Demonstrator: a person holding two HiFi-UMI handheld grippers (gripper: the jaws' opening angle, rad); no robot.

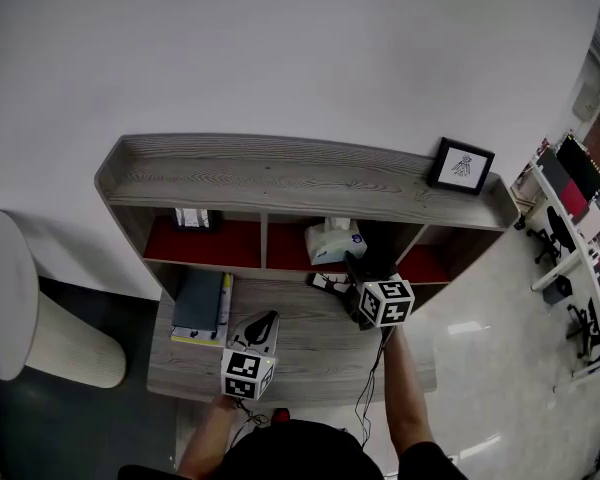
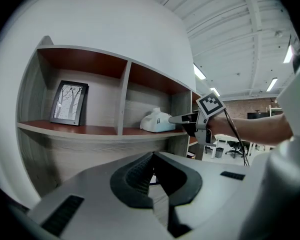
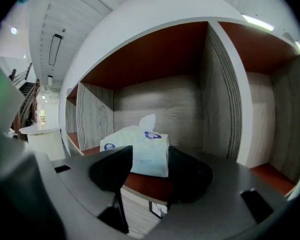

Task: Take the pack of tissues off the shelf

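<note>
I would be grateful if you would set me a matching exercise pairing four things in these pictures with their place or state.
Things:
1. pack of tissues
2. books
3. left gripper
4. right gripper

Place or state:
A. jaws together
B. in the middle compartment of the shelf
C. jaws apart
D. lying on the desk

Pairs: 1-B, 2-D, 3-A, 4-C

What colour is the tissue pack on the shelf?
Tissue pack: pale greenish white with blue logos, clearest in the right gripper view.
</note>
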